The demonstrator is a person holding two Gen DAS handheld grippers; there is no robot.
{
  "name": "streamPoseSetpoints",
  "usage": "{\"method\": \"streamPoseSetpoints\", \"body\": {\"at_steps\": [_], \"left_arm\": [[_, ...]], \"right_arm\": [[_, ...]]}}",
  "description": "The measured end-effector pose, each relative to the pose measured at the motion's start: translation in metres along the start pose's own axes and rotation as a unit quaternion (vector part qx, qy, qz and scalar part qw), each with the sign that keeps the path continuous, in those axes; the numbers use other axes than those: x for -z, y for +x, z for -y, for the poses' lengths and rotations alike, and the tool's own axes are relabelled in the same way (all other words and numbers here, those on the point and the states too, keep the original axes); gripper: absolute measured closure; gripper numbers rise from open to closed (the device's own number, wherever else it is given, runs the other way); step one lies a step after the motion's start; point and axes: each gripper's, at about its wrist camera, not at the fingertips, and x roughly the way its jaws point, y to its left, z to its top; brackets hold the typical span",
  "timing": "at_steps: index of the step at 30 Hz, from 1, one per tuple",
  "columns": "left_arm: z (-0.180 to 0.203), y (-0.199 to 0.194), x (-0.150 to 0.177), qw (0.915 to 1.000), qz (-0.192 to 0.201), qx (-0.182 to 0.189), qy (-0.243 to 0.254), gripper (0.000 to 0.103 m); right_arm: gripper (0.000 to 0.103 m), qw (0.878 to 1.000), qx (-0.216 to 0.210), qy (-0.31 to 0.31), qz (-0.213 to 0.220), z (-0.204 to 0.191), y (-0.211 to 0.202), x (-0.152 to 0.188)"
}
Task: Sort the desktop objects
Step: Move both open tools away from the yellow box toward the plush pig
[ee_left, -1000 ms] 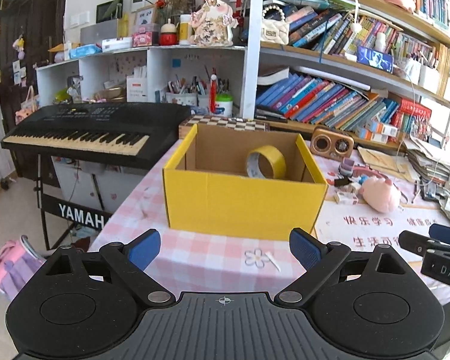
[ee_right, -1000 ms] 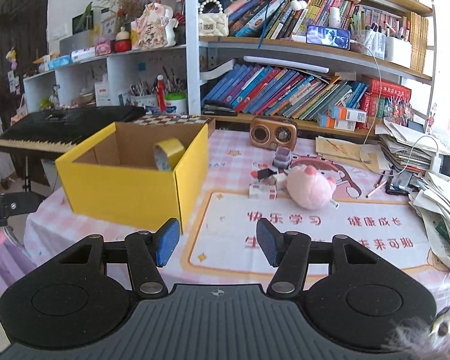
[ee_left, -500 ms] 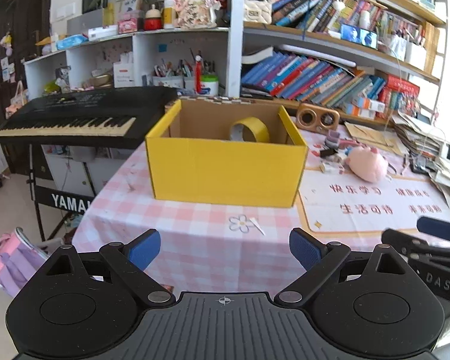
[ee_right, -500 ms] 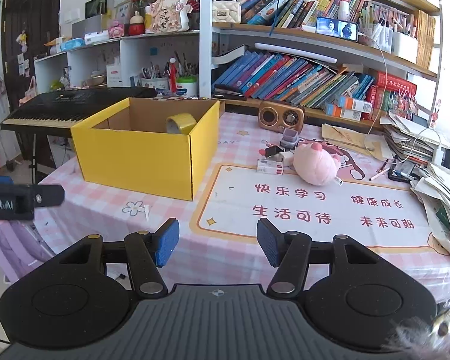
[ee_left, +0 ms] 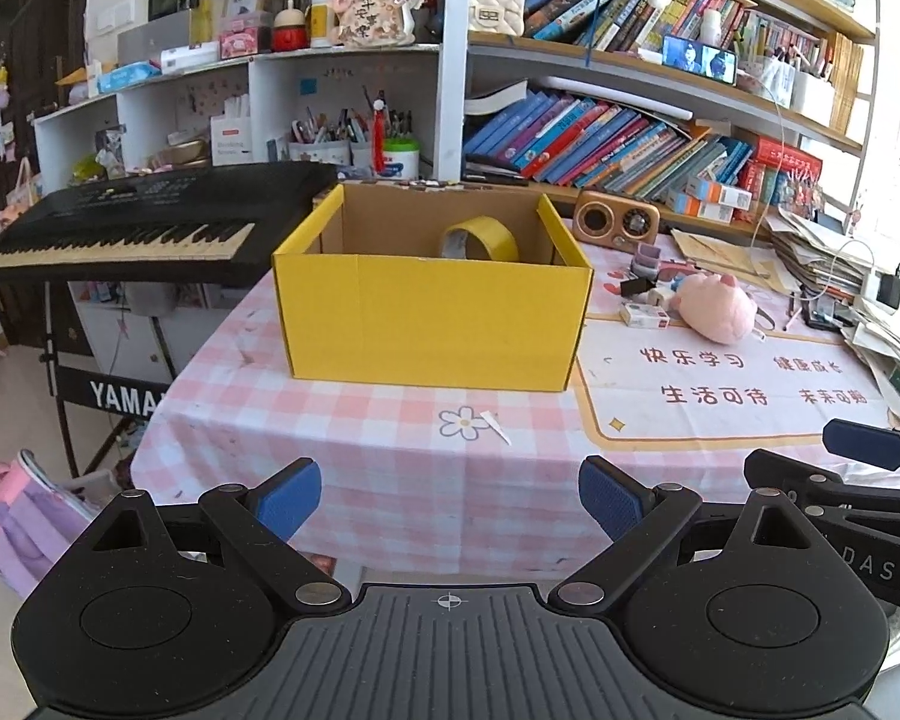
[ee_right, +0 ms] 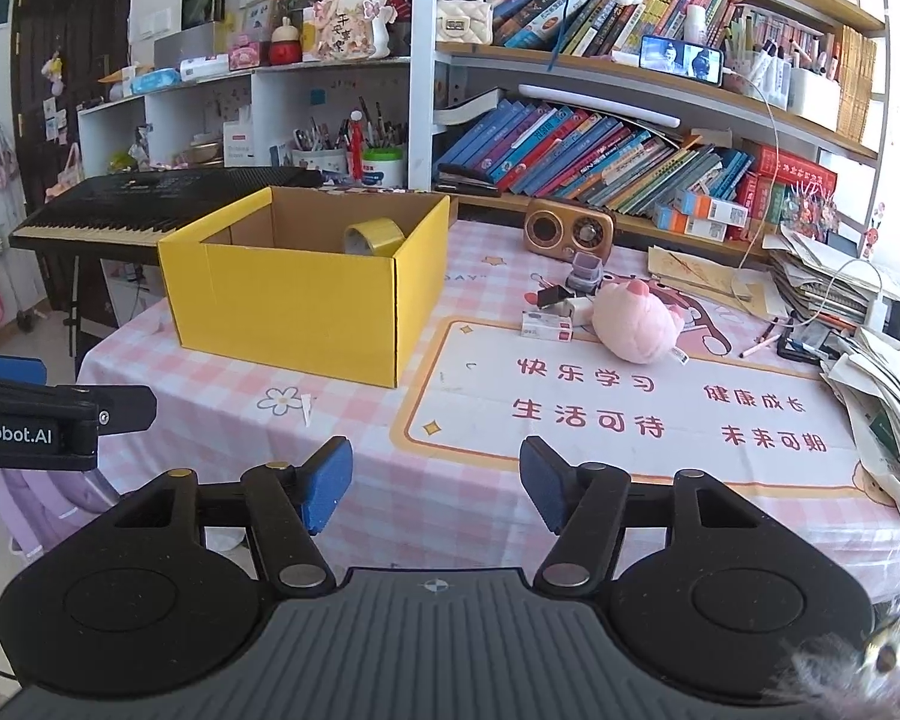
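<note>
A yellow cardboard box [ee_left: 432,318] stands open on the pink checked table, with a roll of yellow tape [ee_left: 480,237] inside; both also show in the right wrist view, the box [ee_right: 294,306] and the tape [ee_right: 375,238]. A pink plush pig [ee_right: 633,324], a small white box [ee_right: 547,324], a binder clip [ee_right: 547,297] and a grey stamp-like item [ee_right: 588,270] lie right of the box. My left gripper [ee_left: 450,495] is open and empty, held off the table's near edge. My right gripper [ee_right: 435,483] is open and empty above the near table edge.
A wooden radio [ee_right: 569,231] stands behind the loose items. Piled papers and cables [ee_right: 834,294] fill the table's right side. A black keyboard [ee_left: 144,222] stands left of the table. Bookshelves [ee_left: 630,138] rise behind. A printed desk mat [ee_right: 630,408] covers the middle right.
Both grippers have pulled back from the box toward the table's near edge. Both stay open and empty. Nothing on the table has moved.
</note>
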Motion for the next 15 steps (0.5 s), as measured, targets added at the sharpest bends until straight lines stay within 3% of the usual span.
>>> {"method": "streamPoseSetpoints", "body": {"at_steps": [15], "left_arm": [[0.024,0.014,0.002,0.9984,-0.021,0.047,0.023,0.008]], "right_arm": [[0.038,0.998,0.044,0.028,-0.028,0.022,-0.005,0.013]]}}
